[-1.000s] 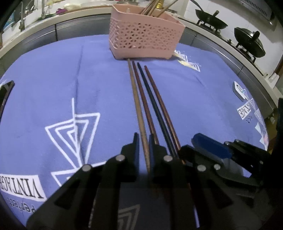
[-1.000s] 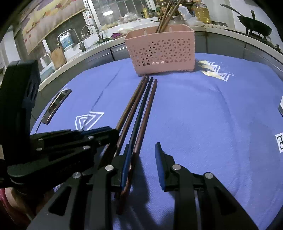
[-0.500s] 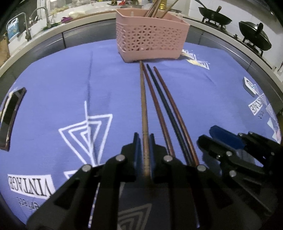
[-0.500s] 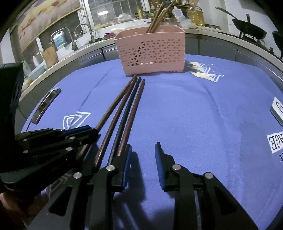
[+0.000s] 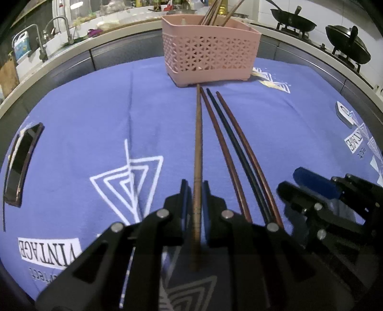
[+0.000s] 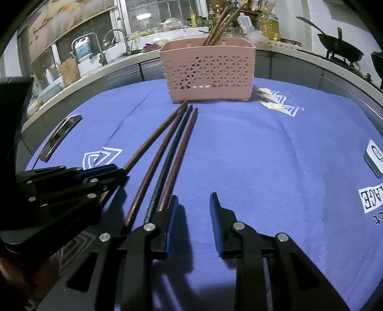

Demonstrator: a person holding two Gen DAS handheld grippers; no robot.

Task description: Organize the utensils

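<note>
A pink perforated plastic utensil basket (image 5: pixel 210 53) stands at the far end of a purple cloth printed with white triangles (image 5: pixel 95 134), several wooden sticks already upright inside it. Four long chopsticks lie fanned on the cloth, their far tips gathered just in front of the basket's base.

The left gripper (image 5: pixel 195 191) is clamped on the near end of the light brown wooden chopstick (image 5: pixel 198 134), its pads pressed against both sides of the shaft. That stick points straight at the basket, its tip near the basket's foot.

To its right lie a reddish-brown chopstick (image 5: pixel 220 141), a dark blue-black chopstick (image 5: pixel 233 141) and a second reddish-brown chopstick (image 5: pixel 244 143), side by side and close together.

The right gripper (image 6: pixel 192 203) rests low over the cloth with its jaws partly apart and nothing between them; its left finger sits just beside the near ends of the three loose chopsticks, which run beneath the finger's base.

Left of the basket, near the cloth's edge, lies a dark rectangular phone-like slab (image 5: pixel 20 165). Right of the basket, a small white rounded device (image 6: pixel 374 158) sits on the cloth. Behind the basket runs a kitchen counter with a sink tap (image 6: pixel 118 39), bottles, and black woks (image 5: pixel 294 22) on a stove. The path from the held chopstick to the basket is open cloth.
</note>
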